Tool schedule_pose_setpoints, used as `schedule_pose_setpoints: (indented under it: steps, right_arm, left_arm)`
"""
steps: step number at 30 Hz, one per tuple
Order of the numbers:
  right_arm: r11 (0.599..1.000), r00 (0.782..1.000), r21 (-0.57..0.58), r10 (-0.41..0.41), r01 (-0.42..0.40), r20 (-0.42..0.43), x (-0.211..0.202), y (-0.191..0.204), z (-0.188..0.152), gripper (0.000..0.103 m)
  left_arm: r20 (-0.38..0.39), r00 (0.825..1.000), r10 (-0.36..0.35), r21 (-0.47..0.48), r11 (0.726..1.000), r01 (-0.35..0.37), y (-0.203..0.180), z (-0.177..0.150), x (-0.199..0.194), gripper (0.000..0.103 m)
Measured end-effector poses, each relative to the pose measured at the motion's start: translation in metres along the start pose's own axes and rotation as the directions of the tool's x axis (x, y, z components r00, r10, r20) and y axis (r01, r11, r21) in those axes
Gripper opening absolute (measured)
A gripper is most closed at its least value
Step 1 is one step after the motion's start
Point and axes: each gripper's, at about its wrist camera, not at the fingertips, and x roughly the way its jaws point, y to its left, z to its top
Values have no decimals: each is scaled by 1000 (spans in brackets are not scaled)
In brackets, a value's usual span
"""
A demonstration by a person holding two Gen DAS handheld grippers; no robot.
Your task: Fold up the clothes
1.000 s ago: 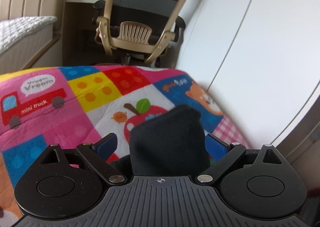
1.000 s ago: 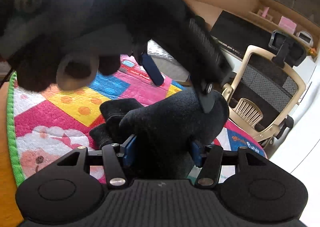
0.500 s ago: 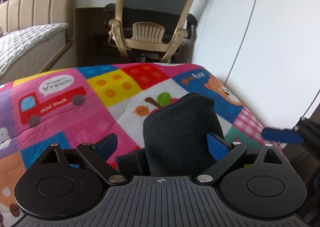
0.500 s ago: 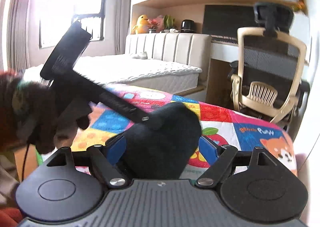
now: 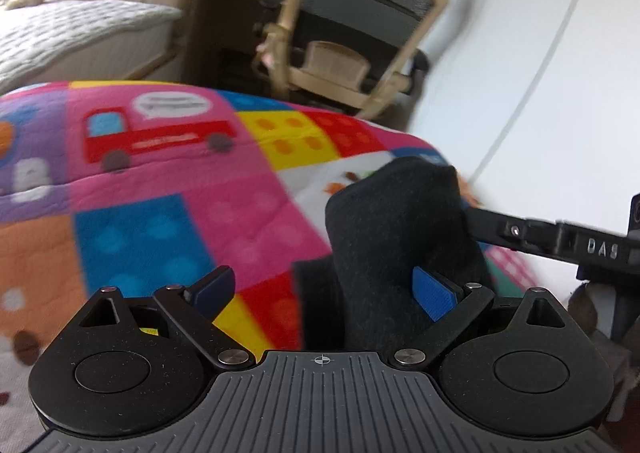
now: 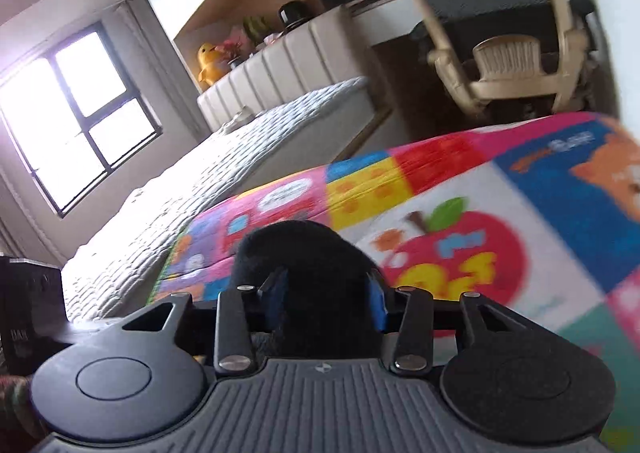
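A black folded garment [image 5: 400, 221] stands up from the colourful play mat [image 5: 160, 173]. My left gripper [image 5: 323, 291] is open around it; the cloth lies against the right pad and the left pad is free. From the right edge of the left wrist view, the right gripper's finger [image 5: 560, 241] reaches to the garment. In the right wrist view the black garment [image 6: 304, 249] fills the gap of my right gripper [image 6: 326, 295], whose jaws are closing with both blue pads pressed into the cloth. The play mat [image 6: 460, 245] lies beneath.
A beige office chair [image 5: 352, 33] stands at a desk beyond the mat's far edge. A white quilted bed [image 6: 240, 141] runs along the left, with a window [image 6: 72, 113] behind it. A white wall [image 5: 540, 53] borders the mat on the right.
The right gripper rolled, widened its jaws, then narrowed them onto the black garment. The left gripper stayed open and shifted, and the right gripper's finger came in from the right.
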Motion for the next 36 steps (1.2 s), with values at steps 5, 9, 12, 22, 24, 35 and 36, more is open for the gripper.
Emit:
schedule_pose_setpoints:
  steps: [5, 9, 12, 22, 24, 35, 36]
  right_arm:
    - [983, 994, -153, -107, 103, -18, 30, 31, -5, 44]
    - [984, 994, -147, -106, 103, -15, 25, 28, -8, 44]
    - [982, 994, -153, -109, 107, -8, 15, 27, -12, 45]
    - [967, 997, -245, -55, 68, 59, -47, 33, -37, 48]
    - [954, 998, -296, -24, 38, 52, -53, 44, -47, 48]
    - [930, 998, -366, -55, 38, -36, -40, 42, -61, 54]
    - [928, 998, -370, -54, 41, -26, -45, 40, -57, 55]
  left_arm:
    - [38, 999, 11, -93, 996, -8, 29, -1, -16, 97]
    - [143, 987, -67, -138, 987, 87, 29, 13, -42, 97]
    - [175, 976, -127, -106, 984, 146, 9, 33, -38, 97]
    - [-26, 995, -95, -57, 994, 93, -23, 18, 37, 98]
    - [-25, 991, -132, -150, 981, 127, -7, 12, 39, 98]
    - [121, 989, -85, -52, 994, 92, -28, -13, -21, 74]
    - [119, 990, -81, -51, 995, 88, -28, -15, -22, 72]
